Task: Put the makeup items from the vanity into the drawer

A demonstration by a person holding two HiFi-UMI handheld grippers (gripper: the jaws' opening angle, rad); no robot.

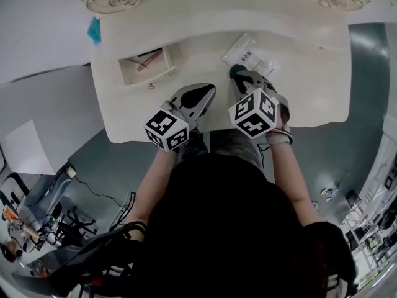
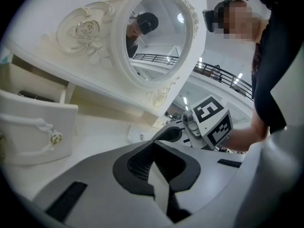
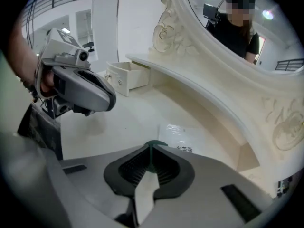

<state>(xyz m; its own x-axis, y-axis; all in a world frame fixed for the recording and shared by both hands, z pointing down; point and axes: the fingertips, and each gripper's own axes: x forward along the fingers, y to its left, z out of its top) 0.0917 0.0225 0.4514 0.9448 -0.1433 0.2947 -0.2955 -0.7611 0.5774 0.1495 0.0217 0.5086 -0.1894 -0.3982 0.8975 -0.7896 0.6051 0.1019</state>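
The small drawer [image 1: 166, 71] stands pulled out at the vanity's left, with a pink item [image 1: 149, 63] and thin dark pieces inside. Its white front [image 2: 33, 132] shows in the left gripper view. My right gripper [image 1: 240, 77] points steeply down at the tabletop, its jaws shut [image 3: 151, 148] on the edge of a dark green item [image 3: 155, 144], which also shows in the head view [image 1: 236, 71]. A white printed packet [image 1: 249, 54] lies just behind it. My left gripper [image 1: 206, 93] hovers near the front edge, shut [image 2: 153, 148] with nothing between its pads.
The oval mirror [image 2: 156, 32] in its carved frame rises at the back of the vanity top [image 1: 316, 73]. The two grippers sit close side by side. Grey floor and office clutter lie beyond the table's edges.
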